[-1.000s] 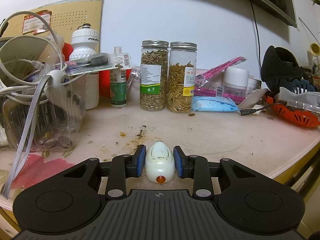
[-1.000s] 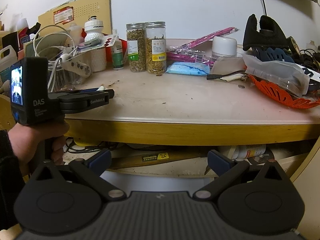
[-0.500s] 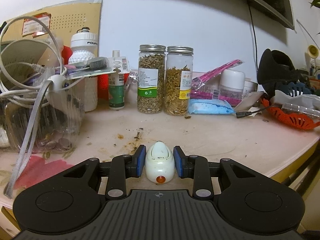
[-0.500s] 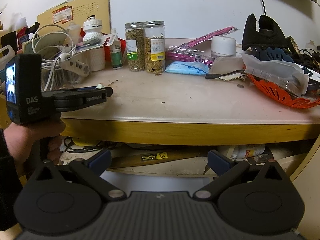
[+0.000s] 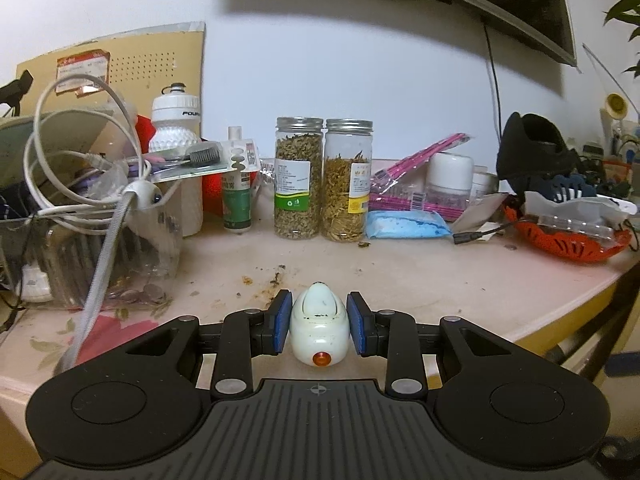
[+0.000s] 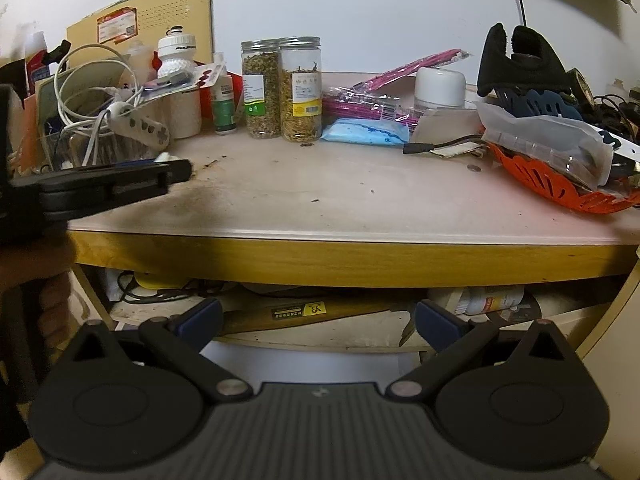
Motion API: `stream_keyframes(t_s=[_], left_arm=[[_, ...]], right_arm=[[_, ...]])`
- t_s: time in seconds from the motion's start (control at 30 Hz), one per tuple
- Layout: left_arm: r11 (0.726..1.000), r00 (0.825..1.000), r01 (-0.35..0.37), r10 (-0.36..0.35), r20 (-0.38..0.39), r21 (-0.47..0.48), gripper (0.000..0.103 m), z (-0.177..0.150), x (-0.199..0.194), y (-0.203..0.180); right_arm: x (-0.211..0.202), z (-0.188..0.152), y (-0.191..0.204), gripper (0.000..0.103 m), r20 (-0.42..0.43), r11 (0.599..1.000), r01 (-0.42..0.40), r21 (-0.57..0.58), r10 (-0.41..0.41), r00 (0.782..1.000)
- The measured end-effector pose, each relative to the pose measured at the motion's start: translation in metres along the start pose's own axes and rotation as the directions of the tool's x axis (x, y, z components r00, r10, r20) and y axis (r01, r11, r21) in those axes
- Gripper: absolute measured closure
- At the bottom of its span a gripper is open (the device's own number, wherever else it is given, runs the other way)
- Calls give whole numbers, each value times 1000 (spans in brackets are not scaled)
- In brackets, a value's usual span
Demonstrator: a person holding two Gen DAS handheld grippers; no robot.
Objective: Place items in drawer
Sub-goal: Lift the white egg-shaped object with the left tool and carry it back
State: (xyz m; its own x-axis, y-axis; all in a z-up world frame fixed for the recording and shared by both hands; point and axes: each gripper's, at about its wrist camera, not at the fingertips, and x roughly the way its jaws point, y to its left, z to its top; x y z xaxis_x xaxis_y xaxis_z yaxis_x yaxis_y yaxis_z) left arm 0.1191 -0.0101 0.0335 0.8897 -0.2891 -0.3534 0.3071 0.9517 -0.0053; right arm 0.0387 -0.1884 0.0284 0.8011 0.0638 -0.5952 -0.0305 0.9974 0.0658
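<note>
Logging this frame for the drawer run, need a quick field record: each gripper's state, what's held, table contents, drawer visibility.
left gripper: shut on white egg-shaped gadget, which has an orange button at its near end
right gripper: open, nothing between the pads, pointing at the shelf under the table
table: pinkish top, yellow edge, cluttered at the back
two dried-herb jars: upright, side by side, metal lids
white sports bottle: upright, left of the jars
orange basket: right side of the table
drawer: not identifiable in either view

The white sports bottle (image 5: 176, 118) reads "FOUR", the rest hidden.
</note>
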Motion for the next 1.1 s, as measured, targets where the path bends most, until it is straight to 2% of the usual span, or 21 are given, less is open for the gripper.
stream_keyframes(t_s=[0.43,0.73,0.87,1.1], left_arm=[[999,1000,7,-8,4,52,74,-7,-56,-8],[999,1000,10,-10,2,45,74,-12,-86,-11],[999,1000,-24,24,-7,42,74,-15,-89,-13],[989,989,-141,143,-35,41,74,-25,-89,-18]], right_arm=[[-3,-2,1,0,-4,1000,5,-1,-5,1000],[-8,-5,6,0,1,1000,-1,-26,1,1000],[-8,-6,9,0,2,999,-1,-37,1,1000],[-7,-7,11,0,0,999,-2,-47,2,1000]])
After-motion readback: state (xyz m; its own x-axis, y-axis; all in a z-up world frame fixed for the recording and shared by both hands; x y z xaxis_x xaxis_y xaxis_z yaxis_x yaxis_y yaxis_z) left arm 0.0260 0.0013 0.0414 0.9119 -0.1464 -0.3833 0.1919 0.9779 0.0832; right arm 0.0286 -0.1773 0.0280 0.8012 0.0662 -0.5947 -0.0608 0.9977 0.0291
